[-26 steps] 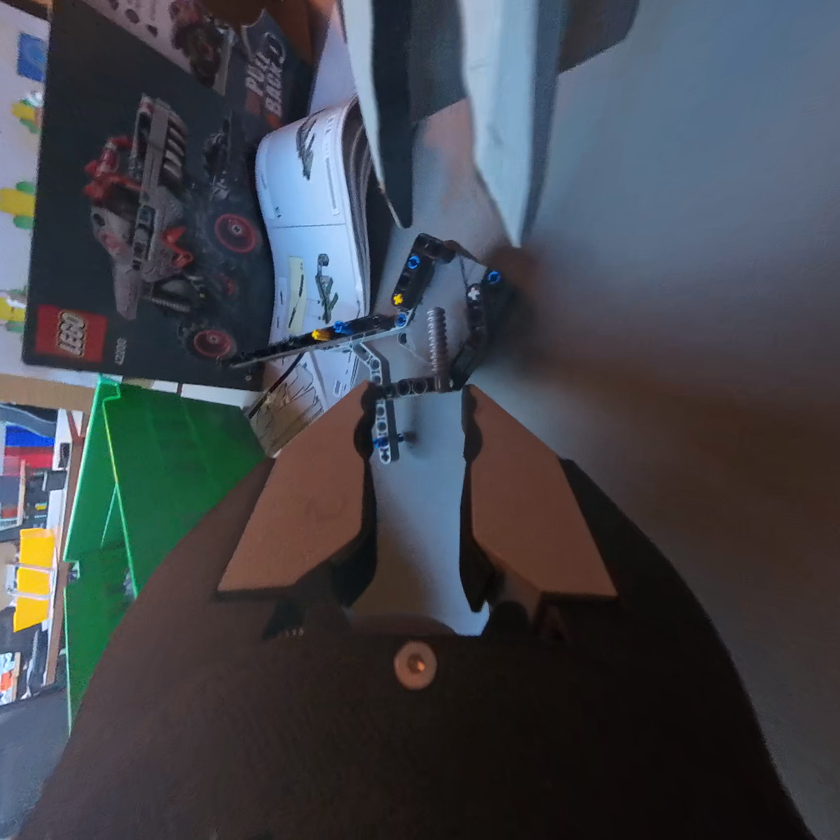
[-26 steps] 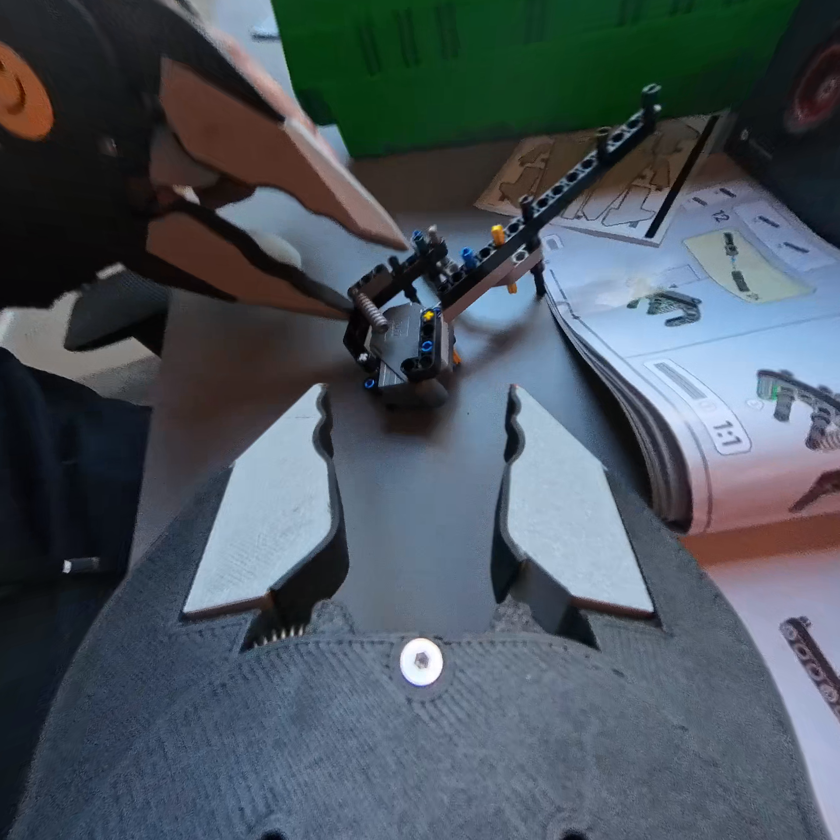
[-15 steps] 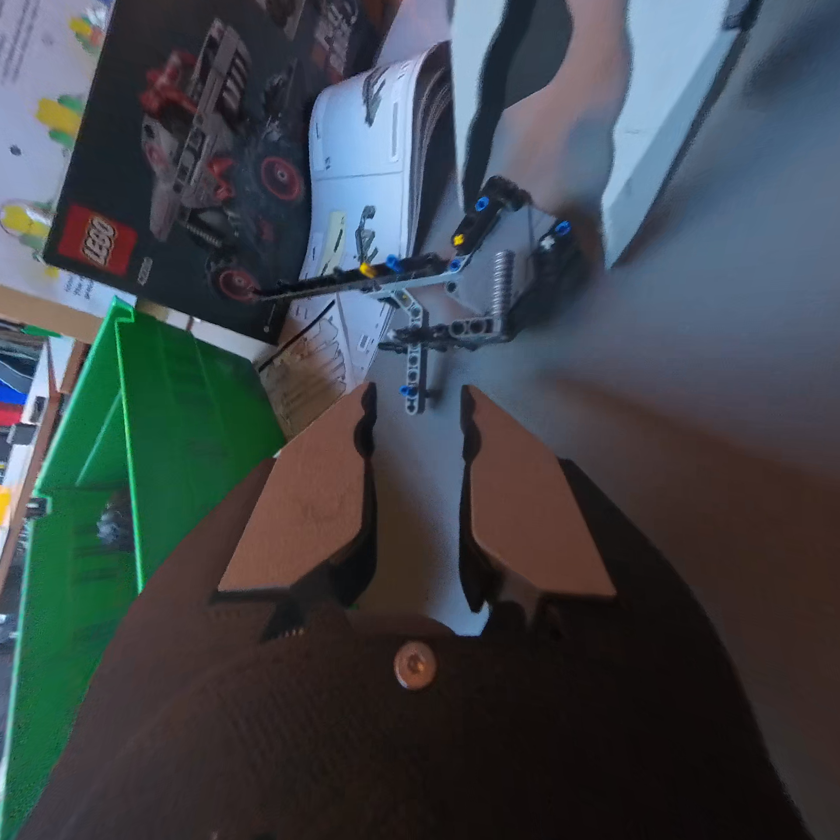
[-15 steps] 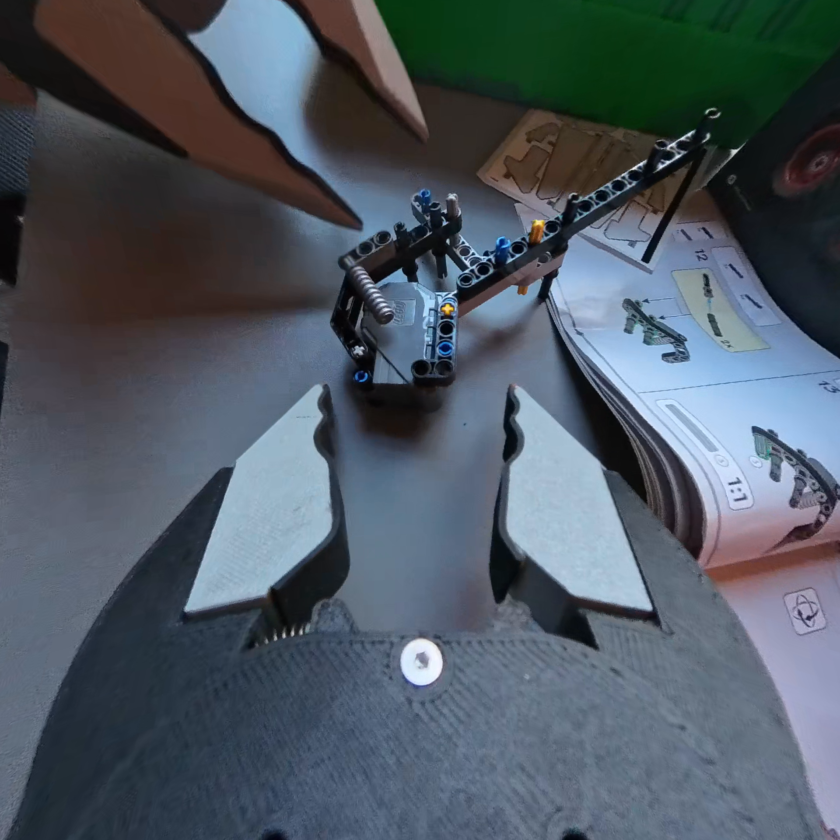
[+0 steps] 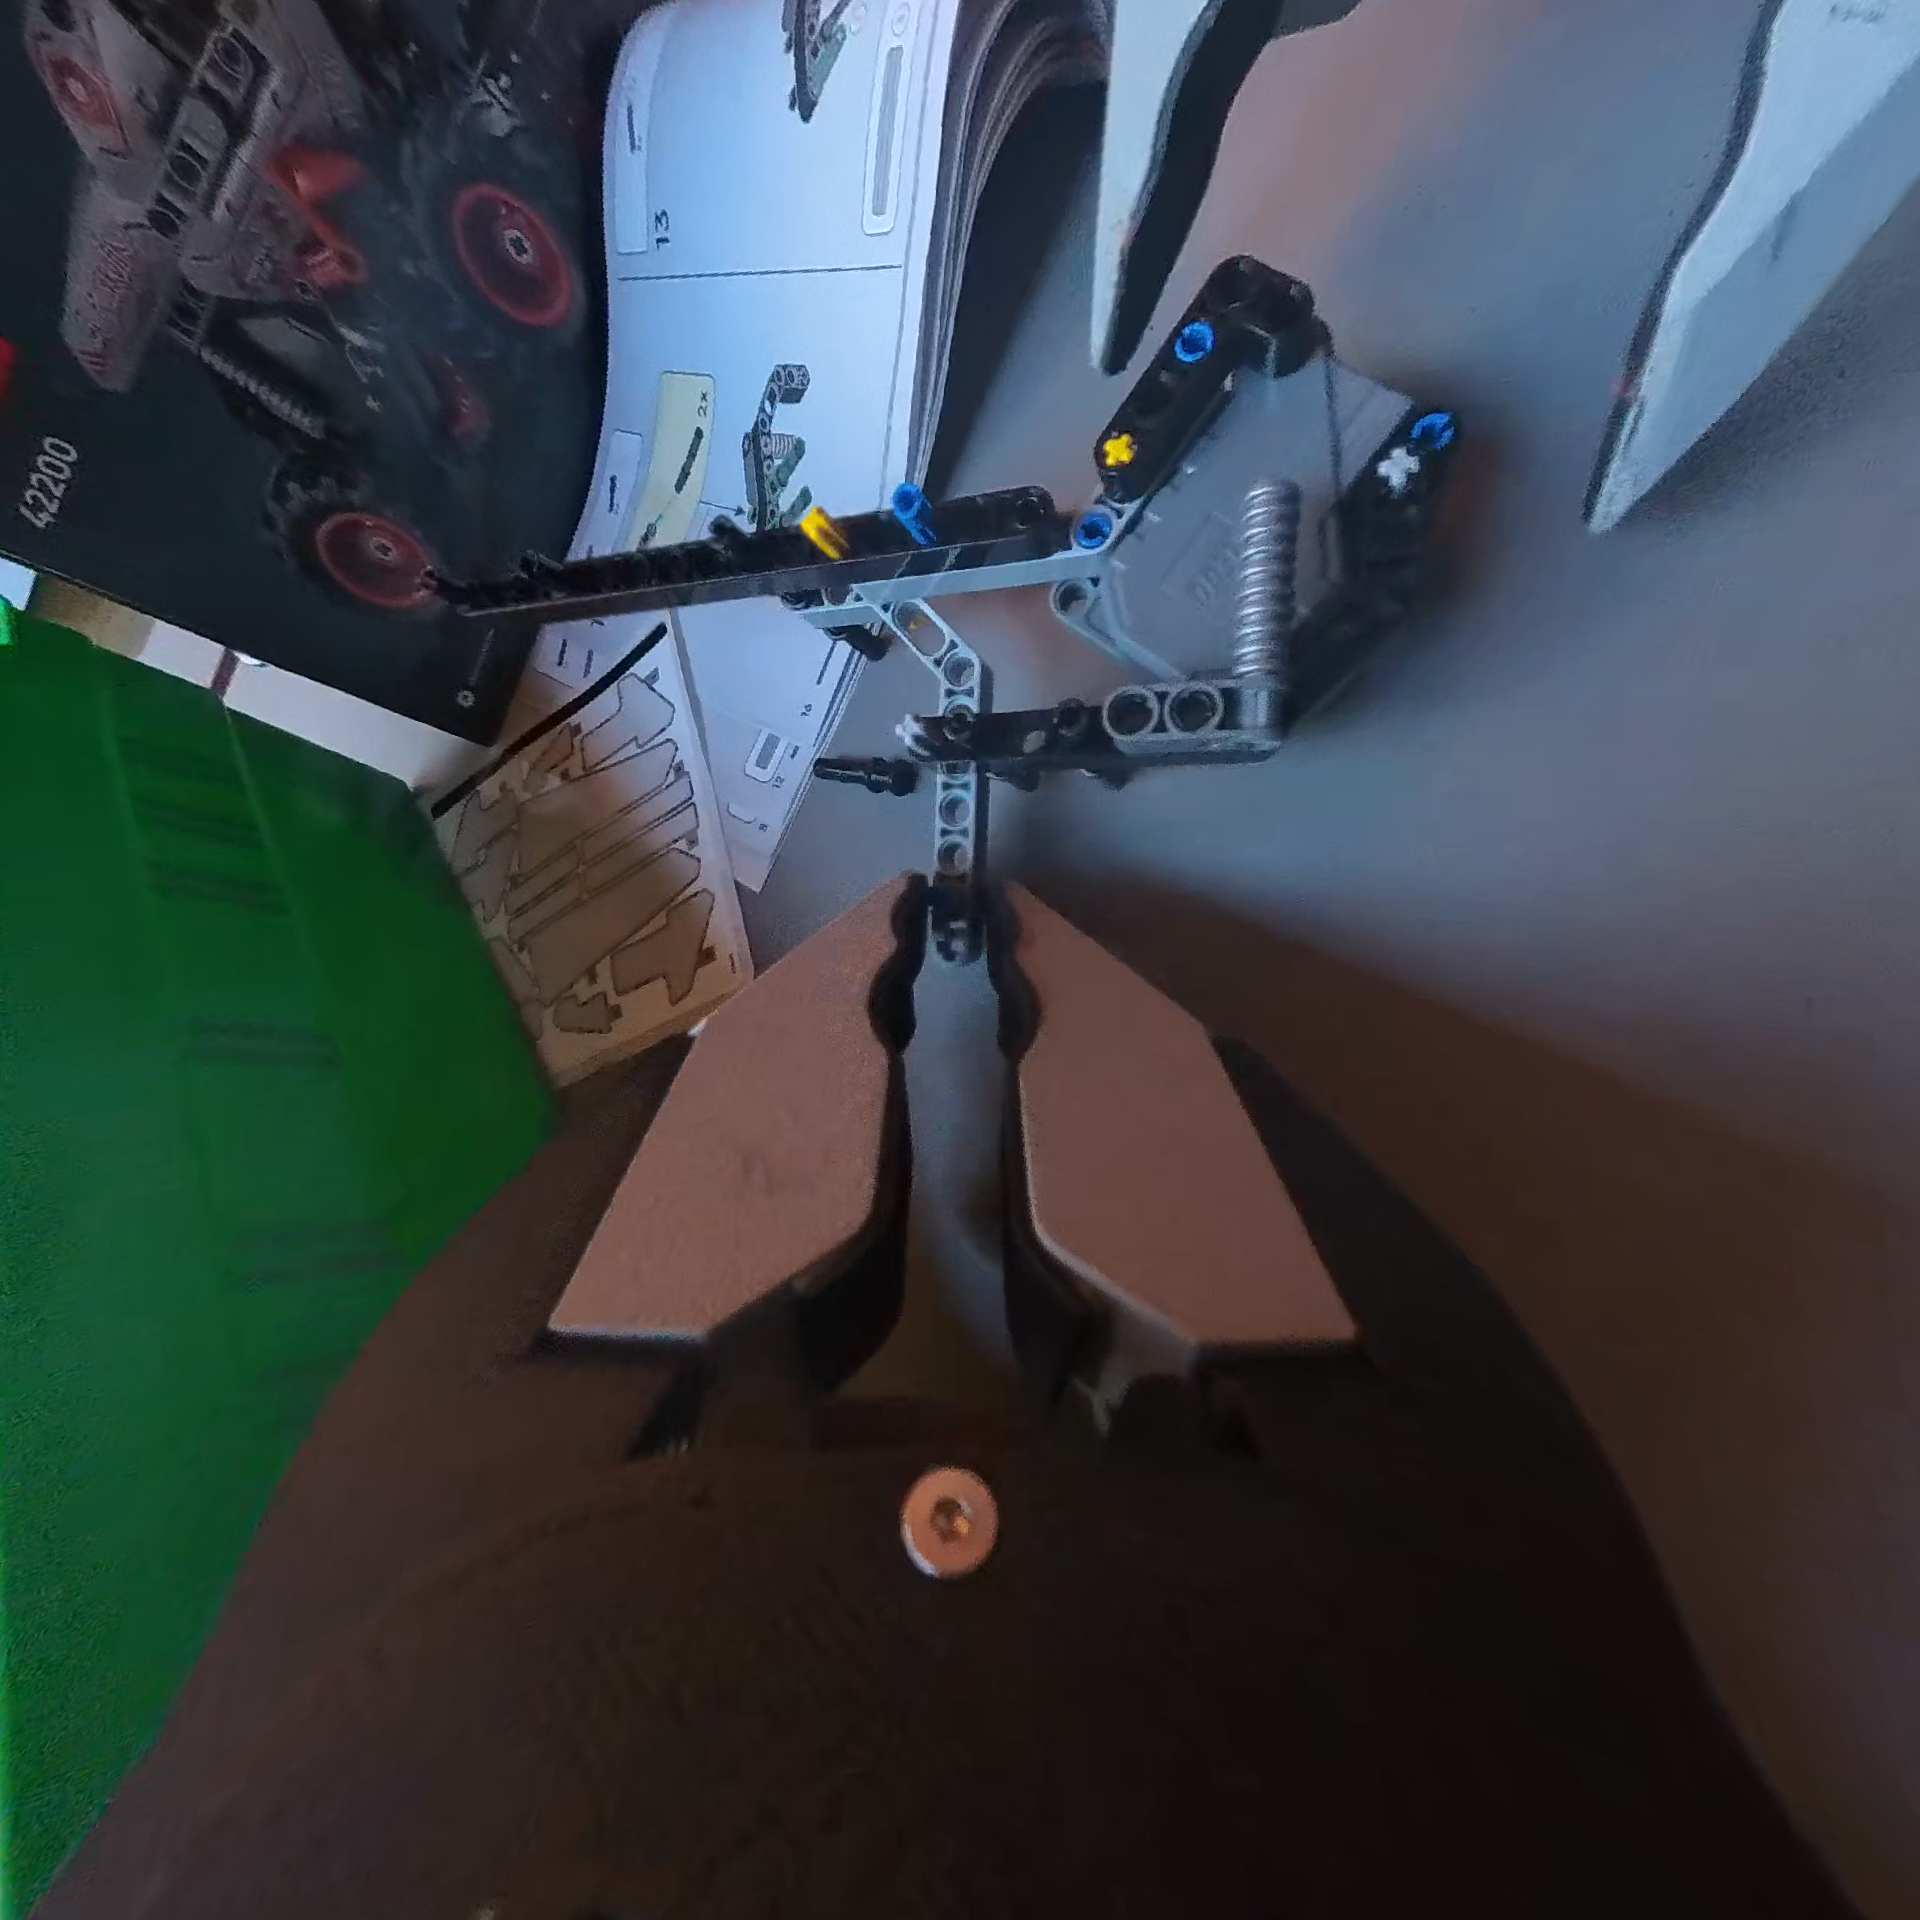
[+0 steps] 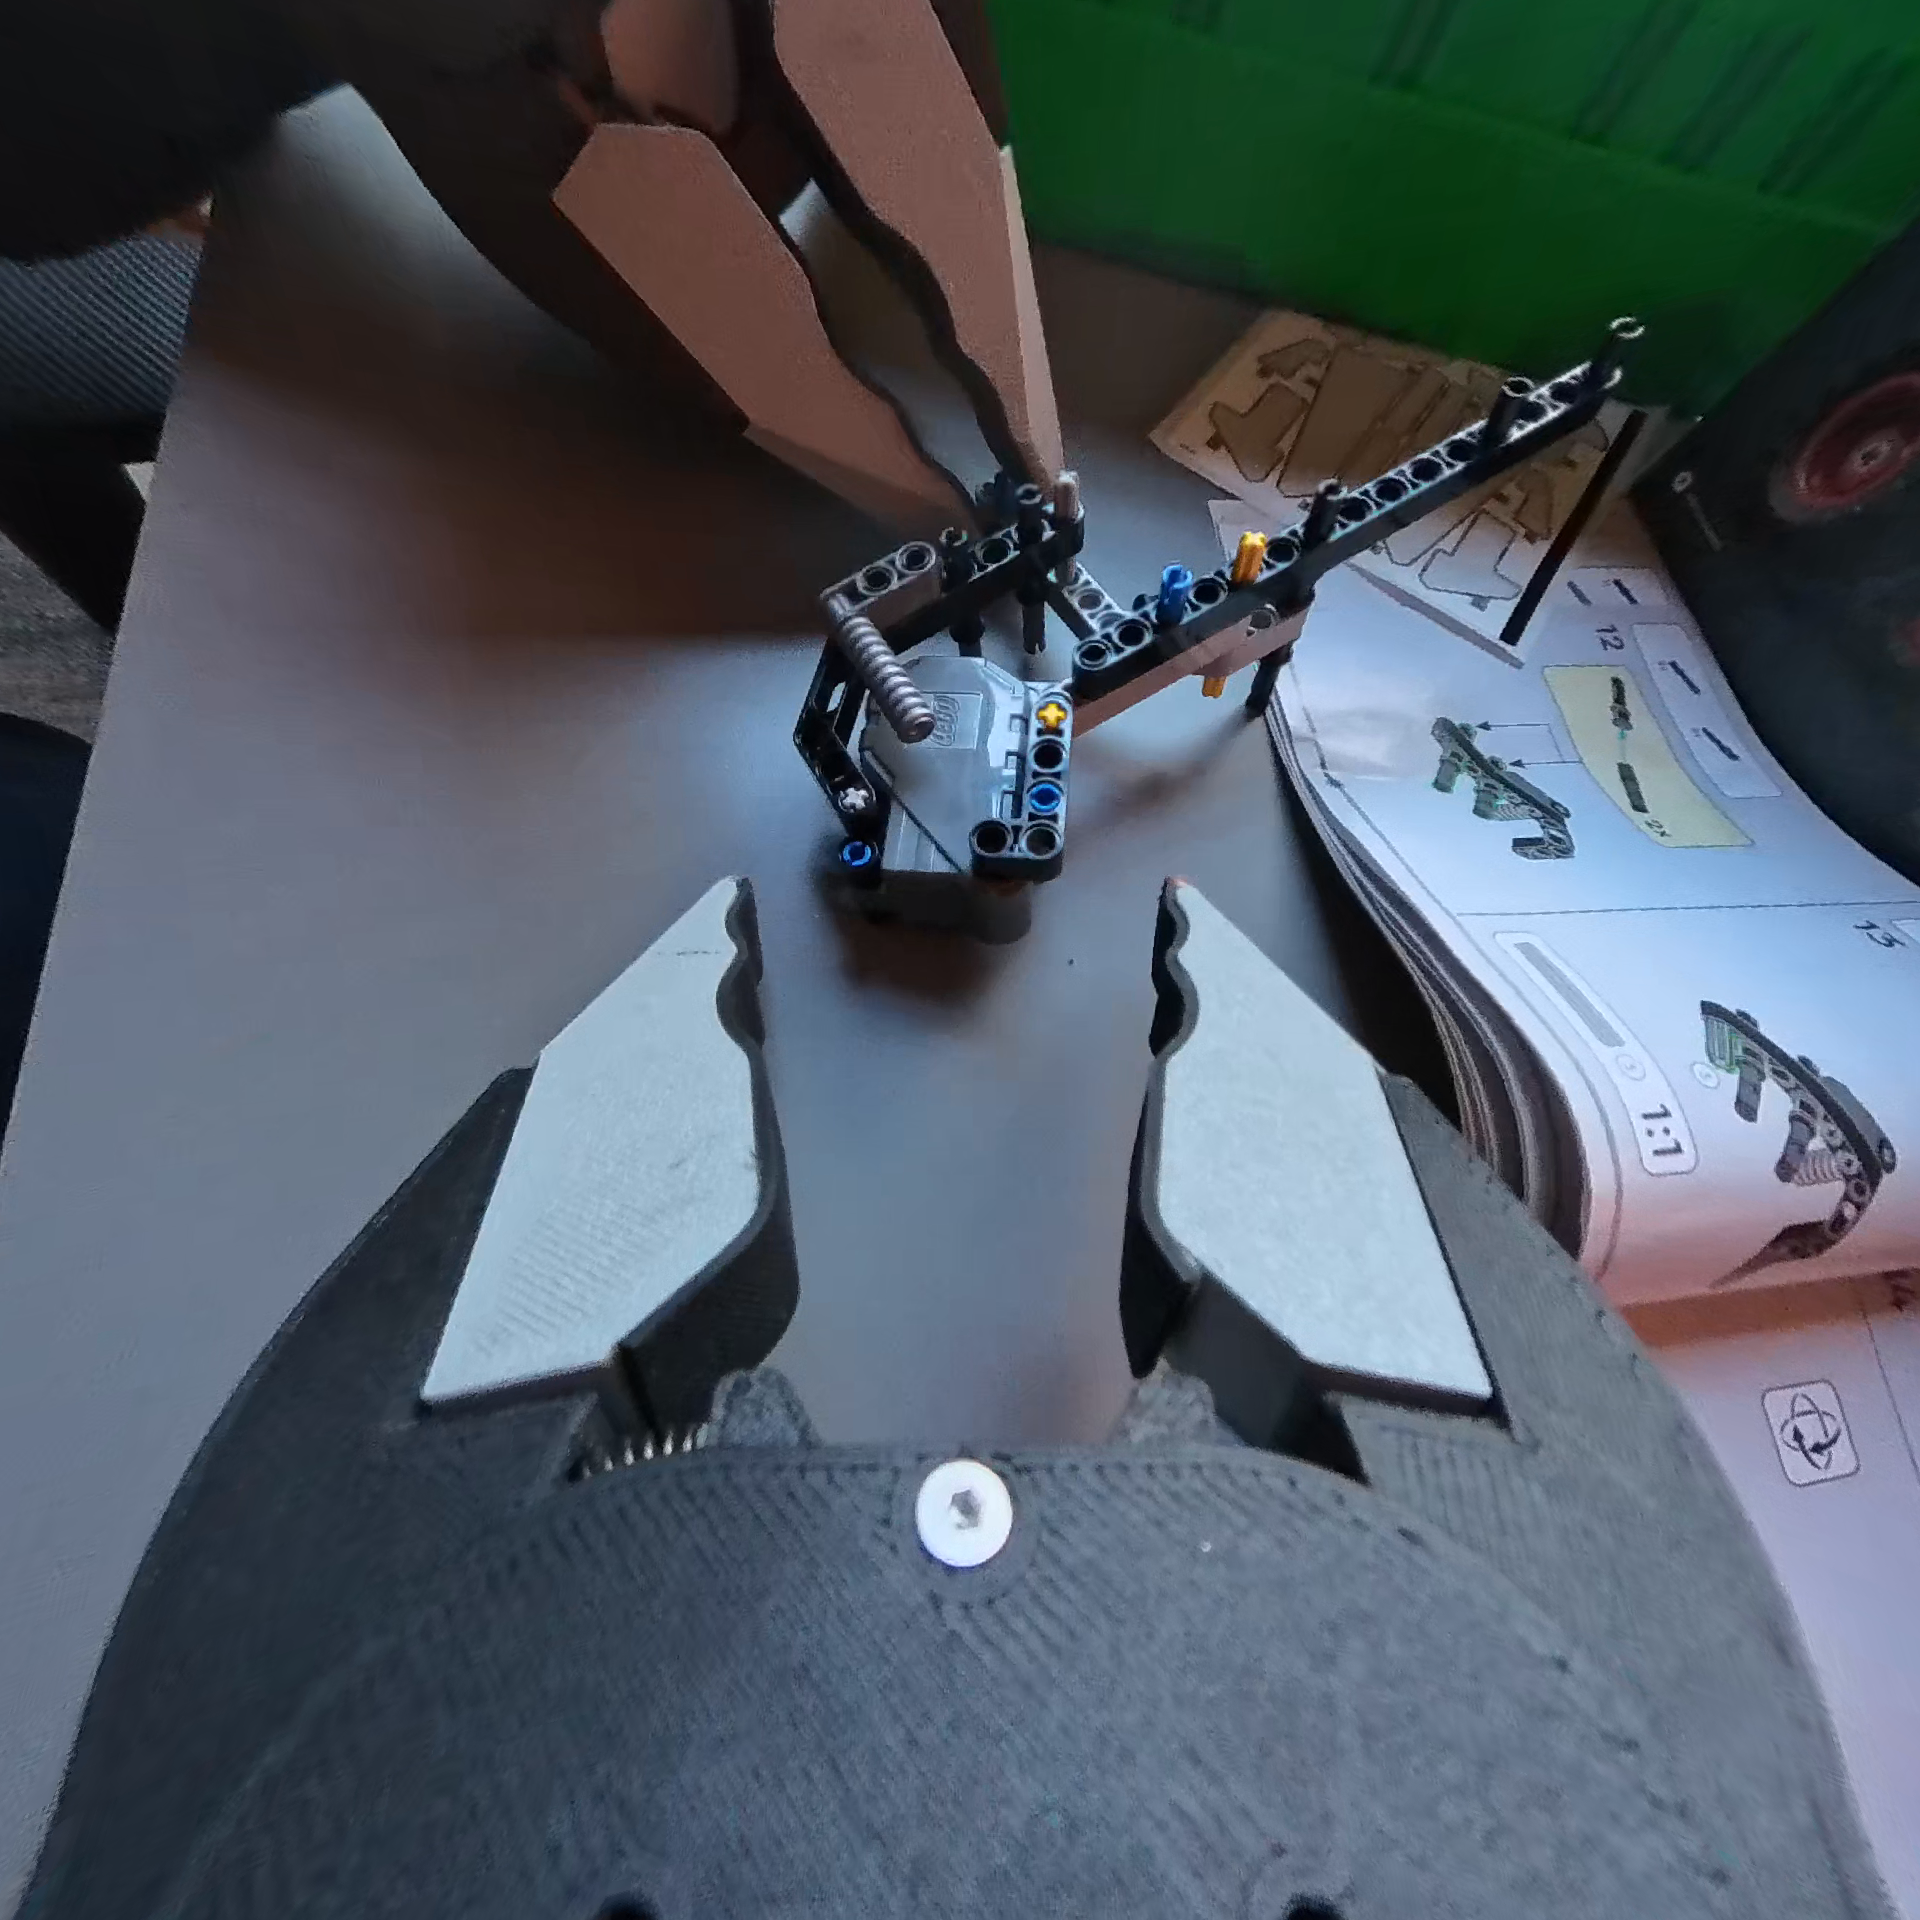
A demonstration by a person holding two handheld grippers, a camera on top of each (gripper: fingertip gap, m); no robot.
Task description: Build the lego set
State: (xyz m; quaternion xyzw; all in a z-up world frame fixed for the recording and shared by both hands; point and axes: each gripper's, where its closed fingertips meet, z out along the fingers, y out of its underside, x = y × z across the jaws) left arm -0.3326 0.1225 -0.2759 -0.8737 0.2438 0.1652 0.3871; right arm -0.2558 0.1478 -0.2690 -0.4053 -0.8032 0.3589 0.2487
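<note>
The partly built lego assembly point(image 6: 945, 748) rests on the dark table: a grey motor block point(image 5: 1195, 561), a grey spring point(image 5: 1262, 571), and a long black beam point(image 5: 727, 561) reaching over the booklet. My left gripper point(image 5: 956, 920) is shut on the end of the assembly's thin light-grey beam point(image 5: 954, 810). In the right wrist view it point(image 6: 997, 488) comes in from the top. My right gripper point(image 6: 956, 904) is open and empty, its tips just short of the motor block. In the left wrist view it point(image 5: 1351, 436) straddles the block's far end.
An open instruction booklet point(image 6: 1610, 883) lies right of the assembly, also seen in the left wrist view point(image 5: 769, 208). A tan sticker sheet point(image 5: 603, 894), a green bin point(image 5: 208, 1039) and the dark set box point(image 5: 260, 260) lie beyond it. About 9 centimeters separates my left fingertips from my right.
My left gripper has moved up to the assembly and closed on the end of its light-grey beam. My right gripper has come closer to the motor block, still open.
</note>
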